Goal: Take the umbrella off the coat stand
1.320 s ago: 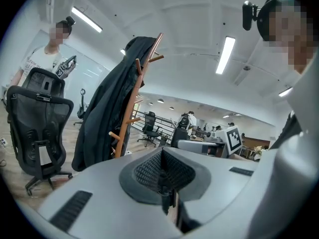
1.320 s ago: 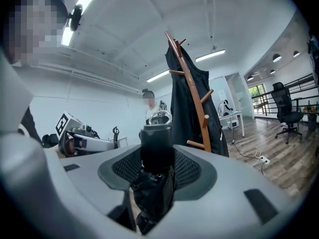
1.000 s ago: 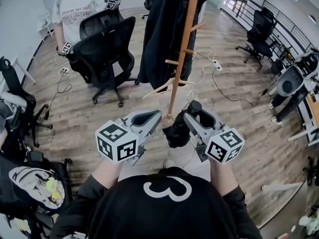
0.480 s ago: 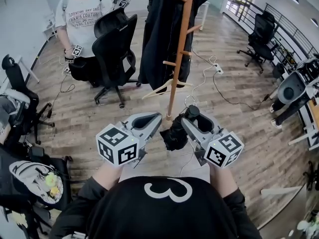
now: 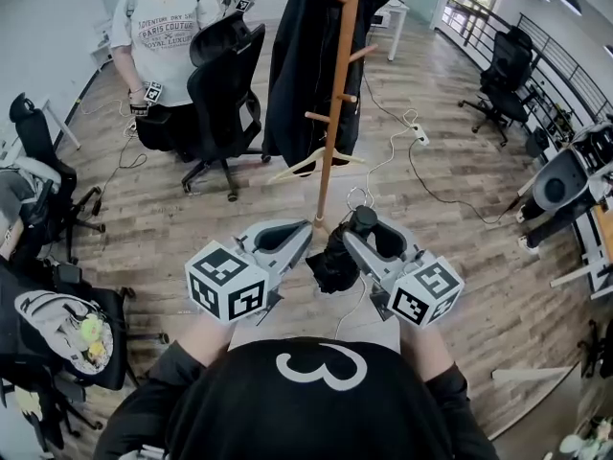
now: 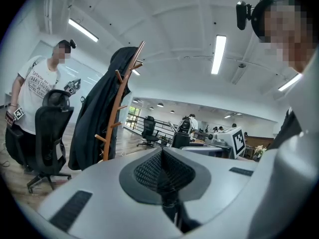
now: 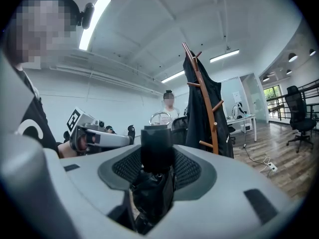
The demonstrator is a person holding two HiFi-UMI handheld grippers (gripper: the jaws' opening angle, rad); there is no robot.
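Black fabric, soft and loose, bunches below the umbrella's stiff handle, which my right gripper clamps at frame centre, apart from the stand. Probably light; the handle gives the firmest hold. My left gripper is clenched on nothing.

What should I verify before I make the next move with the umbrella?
1. The right gripper is shut on the umbrella: ok.
2. The umbrella is apart from the coat stand: ok.
3. The left gripper is shut, with nothing between its jaws: ok.
4. The coat hangs on the coat stand, touched by neither gripper: ok.
5. The person beyond the chair is away from both grippers: ok.
6. The umbrella is fastened shut: cannot tell.
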